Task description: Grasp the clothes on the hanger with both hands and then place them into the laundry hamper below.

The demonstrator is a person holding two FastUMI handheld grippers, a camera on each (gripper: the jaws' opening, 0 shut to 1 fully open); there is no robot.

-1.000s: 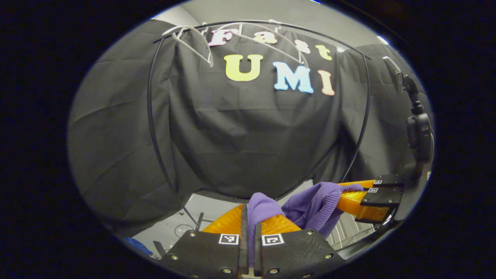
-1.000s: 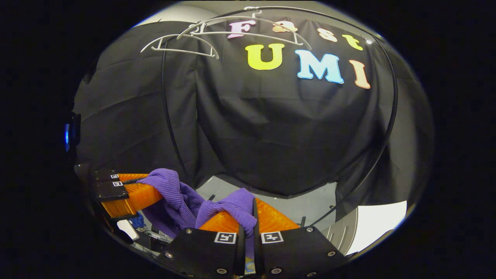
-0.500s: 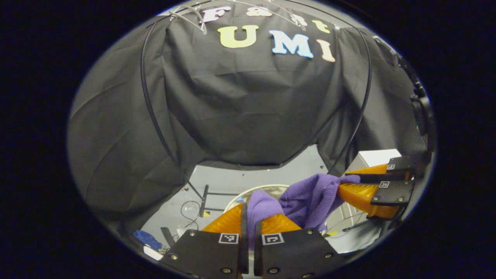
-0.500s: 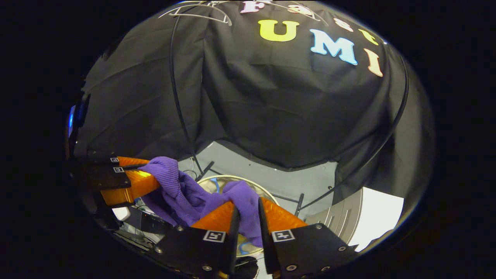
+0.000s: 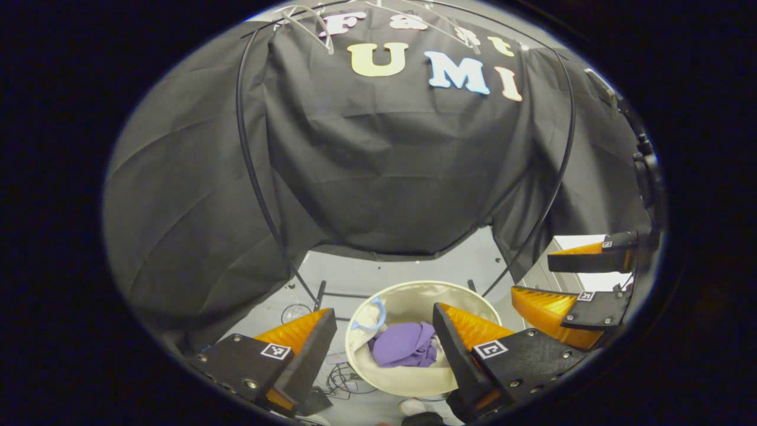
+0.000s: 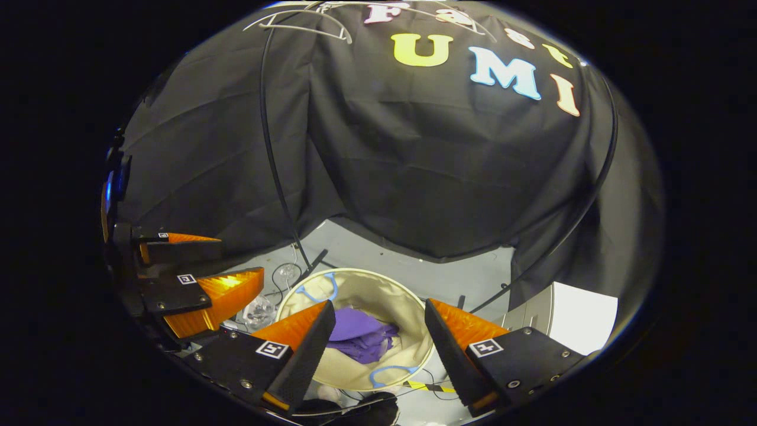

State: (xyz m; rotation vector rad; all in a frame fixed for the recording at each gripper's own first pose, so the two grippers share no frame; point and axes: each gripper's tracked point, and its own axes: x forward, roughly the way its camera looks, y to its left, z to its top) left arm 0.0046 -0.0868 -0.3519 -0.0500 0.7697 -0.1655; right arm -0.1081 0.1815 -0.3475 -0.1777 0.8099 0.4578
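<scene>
The purple knit garment (image 5: 402,346) lies crumpled inside the round cream laundry hamper (image 5: 414,288) on the floor below. My left gripper (image 5: 383,310) hangs open above the hamper, its orange fingers spread wide and holding nothing. In the left gripper view, the right gripper (image 5: 532,277) is at the right, also open. In the right gripper view the garment (image 6: 358,334) rests in the hamper (image 6: 378,294), under my open right gripper (image 6: 379,304). The left gripper (image 6: 241,260) stands open at the left. White hangers (image 5: 307,18) hang bare on the rack's top bar.
The rack's thin black arched poles (image 5: 254,177) (image 6: 269,148) stand behind the hamper. Cables (image 5: 349,376) and a crumpled clear bag (image 6: 257,310) lie on the grey floor beside it. A white panel (image 6: 582,313) stands at the right. Blue loop handles (image 6: 316,290) sit on the hamper's rim.
Both grippers, shut on the purple garment half a second ago, have opened wide. The garment has dropped from between them into the hamper.
</scene>
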